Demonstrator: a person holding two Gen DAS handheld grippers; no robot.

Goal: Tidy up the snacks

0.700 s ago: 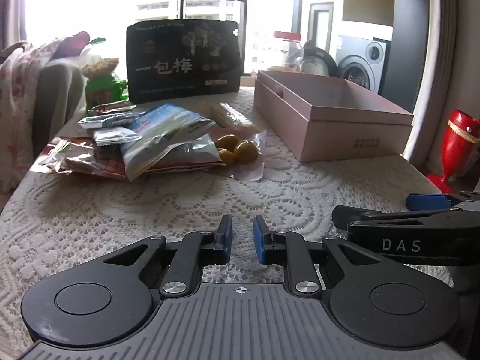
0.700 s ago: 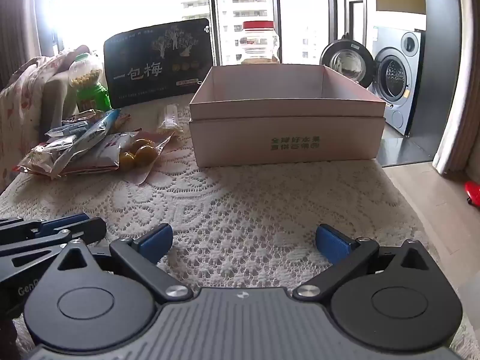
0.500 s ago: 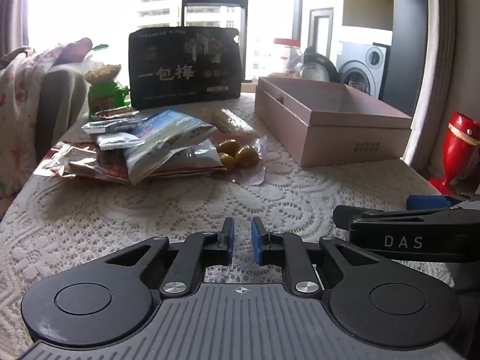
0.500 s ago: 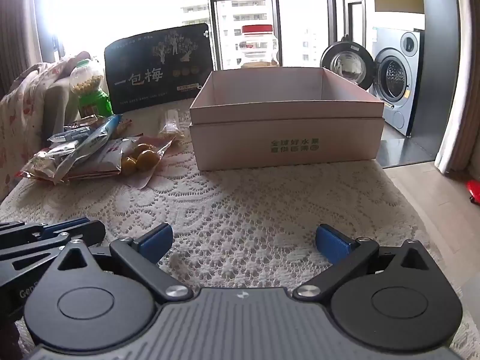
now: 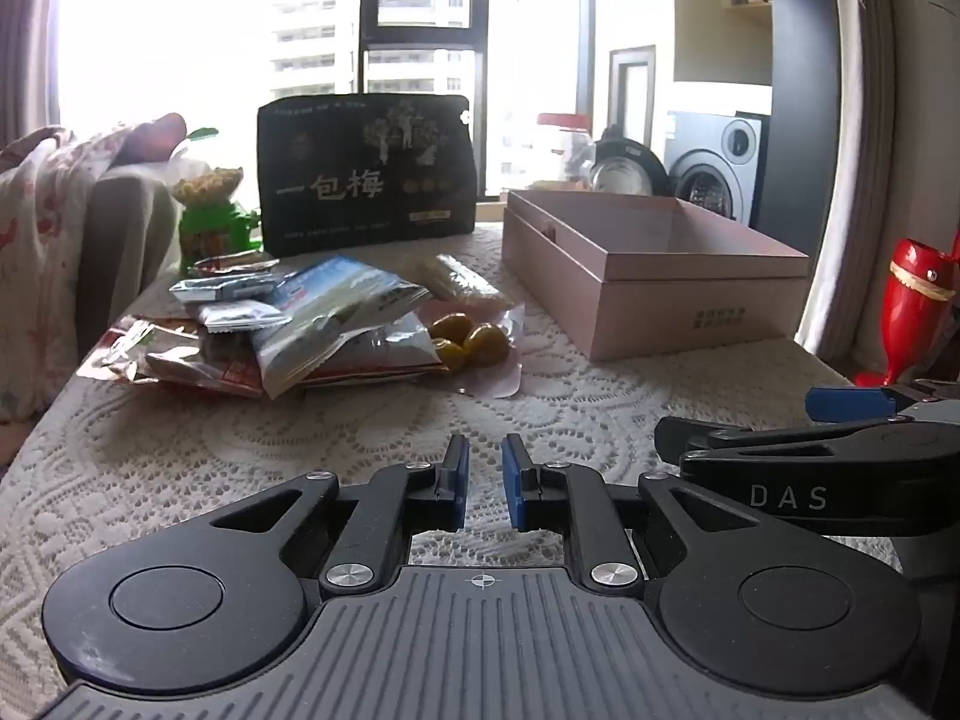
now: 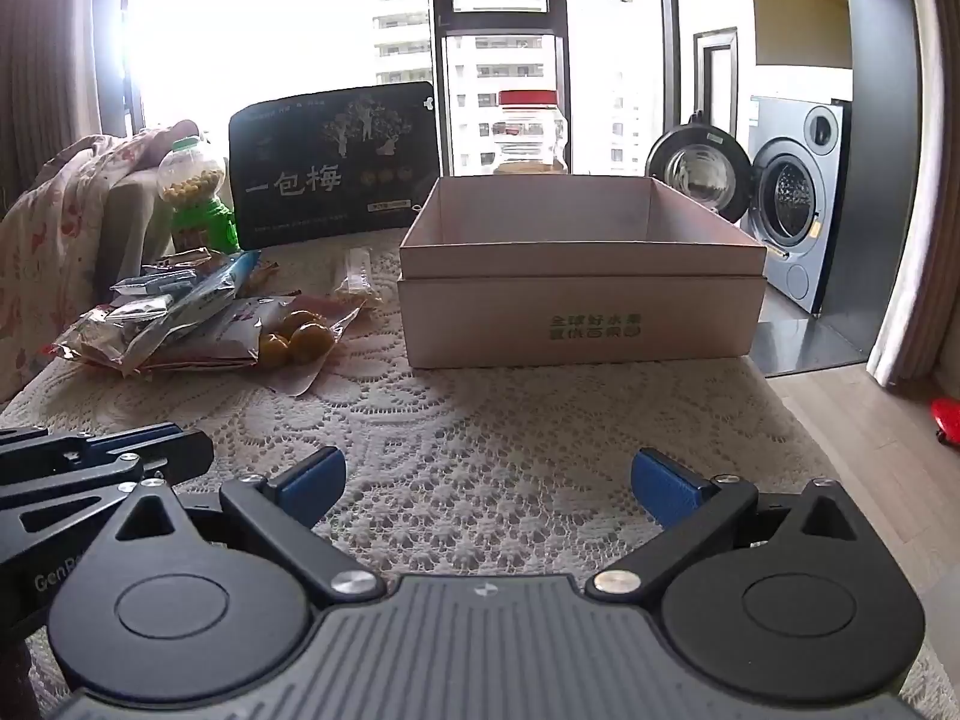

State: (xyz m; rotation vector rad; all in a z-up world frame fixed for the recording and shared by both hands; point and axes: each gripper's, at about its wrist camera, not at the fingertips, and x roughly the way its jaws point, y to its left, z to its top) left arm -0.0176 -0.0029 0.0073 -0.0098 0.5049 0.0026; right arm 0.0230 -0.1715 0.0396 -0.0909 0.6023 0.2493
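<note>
**Snack sorting not yet begun: both grippers low at the near edge, nothing in hand**

Seen along both grippers across a table (image 6: pixel 480 420) under a lace cloth. Largest on it: an open pink box (image 6: pixel 579 294), far right, apparently empty, no lid on top. Behind the pile, at the far edge against the window: a tall black pouch (image 5: pixel 366 171), upright. Left of the box: a loose pile of snack packets (image 5: pixel 312 324), overlapping, with a clear pack of yellow-green fruits (image 5: pixel 474 342) at its right side, near but not touching the box. Beside the pouch: a small green candy dispenser (image 6: pixel 195 204). Behind the box: a red-lidded jar (image 6: pixel 528 132).

Judged as the very start: nothing in the box, pile untouched. Next move likely a reach forward to the pile, a pinch on one loose packet edge, then a carry rightward over the box's near wall. Thin, slippery wrappers, so a firm pinch needed, and care not to drag neighbours along.

Room for moving: wide bare cloth between the grippers and the pile, open path ahead. Table drops off close on the right, floor just beyond; a draped chair crowds the left edge.

Left gripper (image 5: pixel 483 489): nearly clenched, a narrow slit between blue pads, nothing inside. Right gripper (image 6: pixel 486 489): fully released, pads far apart, nothing between. Both side by side, close together, tilted down toward the cloth.
</note>
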